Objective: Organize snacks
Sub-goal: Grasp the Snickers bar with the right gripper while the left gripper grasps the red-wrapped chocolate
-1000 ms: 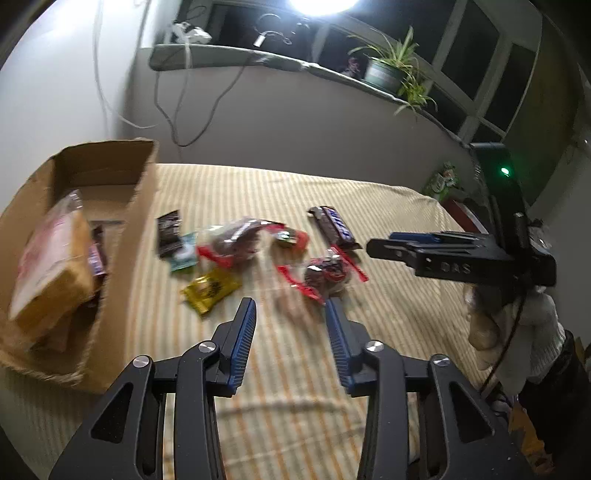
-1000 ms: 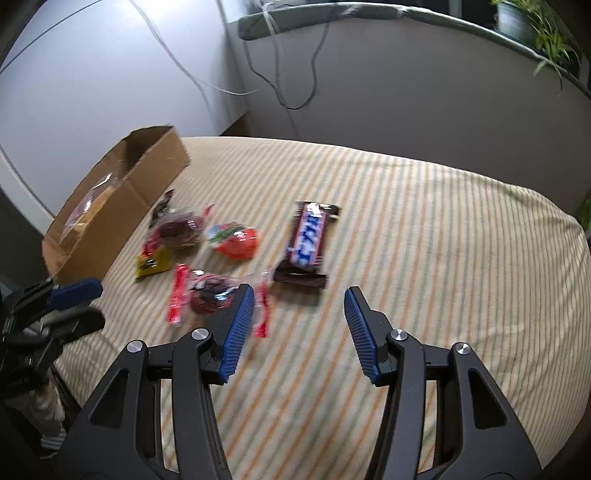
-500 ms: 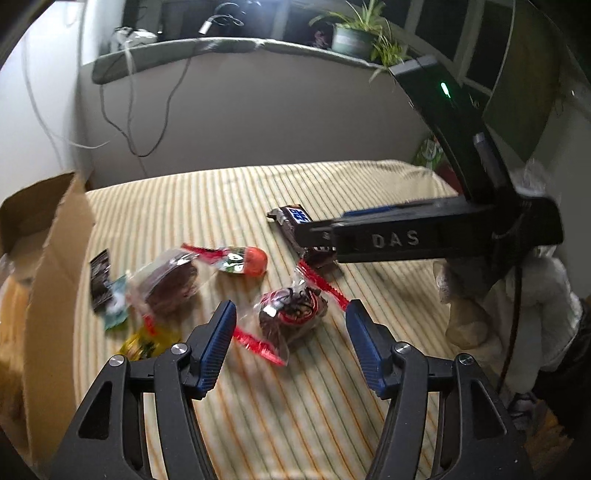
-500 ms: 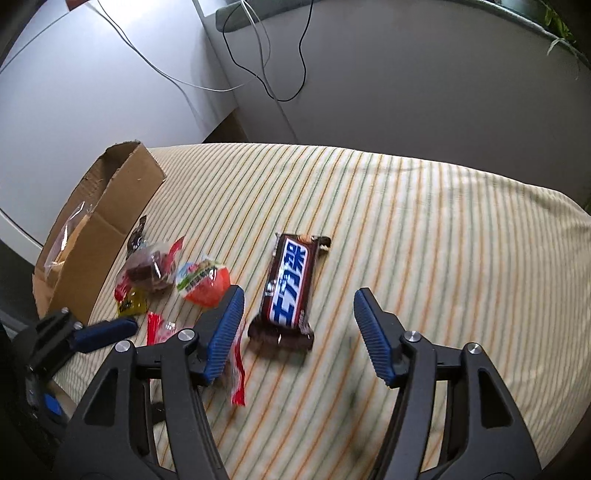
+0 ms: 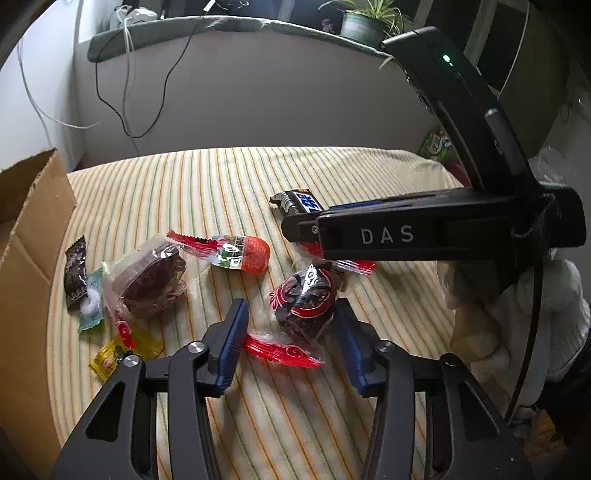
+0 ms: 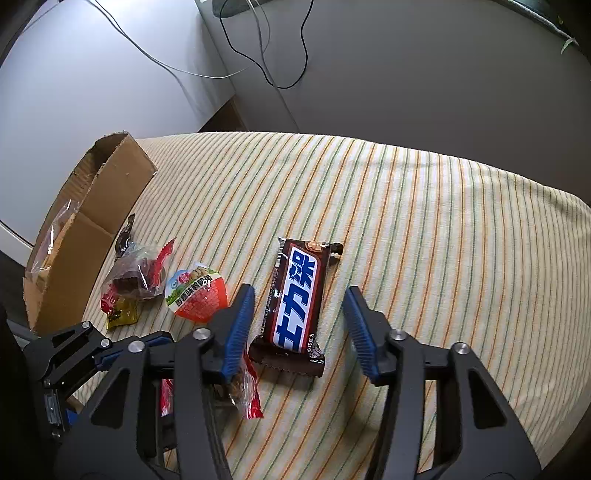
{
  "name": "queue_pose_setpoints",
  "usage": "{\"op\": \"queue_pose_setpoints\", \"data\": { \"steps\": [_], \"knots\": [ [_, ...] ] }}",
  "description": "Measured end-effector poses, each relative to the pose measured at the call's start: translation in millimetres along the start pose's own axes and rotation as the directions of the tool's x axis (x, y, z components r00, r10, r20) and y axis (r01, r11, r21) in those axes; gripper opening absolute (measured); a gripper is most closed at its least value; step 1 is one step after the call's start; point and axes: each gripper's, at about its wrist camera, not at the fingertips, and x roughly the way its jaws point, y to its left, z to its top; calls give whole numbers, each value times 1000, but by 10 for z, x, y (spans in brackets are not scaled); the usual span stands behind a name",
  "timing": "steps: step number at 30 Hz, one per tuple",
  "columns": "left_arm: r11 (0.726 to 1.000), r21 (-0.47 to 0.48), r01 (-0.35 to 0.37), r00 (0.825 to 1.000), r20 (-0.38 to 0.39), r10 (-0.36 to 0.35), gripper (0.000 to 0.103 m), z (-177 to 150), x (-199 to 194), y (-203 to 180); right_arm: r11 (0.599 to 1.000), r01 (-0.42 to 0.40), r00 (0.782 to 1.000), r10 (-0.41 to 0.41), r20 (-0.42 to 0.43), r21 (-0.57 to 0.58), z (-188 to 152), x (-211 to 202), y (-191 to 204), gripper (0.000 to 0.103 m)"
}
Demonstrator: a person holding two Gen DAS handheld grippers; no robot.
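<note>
Snacks lie on a striped cloth. My left gripper [image 5: 290, 328] is open, its fingers on either side of a red-and-black wrapped cake [image 5: 304, 301]. My right gripper [image 6: 299, 321] is open around the near end of a brown chocolate bar [image 6: 297, 304] with a blue-and-white label; the bar also shows in the left wrist view [image 5: 295, 202], partly behind the right gripper [image 5: 306, 227]. A cardboard box [image 6: 92, 221] holding bagged snacks stands at the left. Another wrapped cake [image 5: 147, 277], an orange snack packet [image 6: 195, 293], a yellow sachet [image 5: 122, 352] and a dark sachet [image 5: 75, 269] lie between.
The left gripper [image 6: 110, 350] sits low left in the right wrist view. A grey wall with hanging cables [image 5: 147, 92] runs behind the cloth. A potted plant [image 5: 362, 22] stands on the ledge. The cloth's edge drops off at the right.
Both grippers have moved forward and down. The left now straddles the red-and-black cake; the right now straddles the chocolate bar. Both stay open.
</note>
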Motion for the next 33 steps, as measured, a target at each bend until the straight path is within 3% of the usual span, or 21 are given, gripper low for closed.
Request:
{"op": "queue_pose_setpoints", "data": {
  "steps": [4,20,33],
  "knots": [
    [1000,1,2,1000,14,-2,33,14,-31,-33,1000,2,1000,-2,-7,-2,-4,-7,-12,30],
    [1000,0,22,999,37,-22,28,-71,-146,-97,999,-5,999,3,40,37,-60,-223,-122,30],
    [999,-42,13,993,121,-8,28,-115,-631,145,1000,-13,996,13,86,6,-59,-539,77,30]
  ]
}}
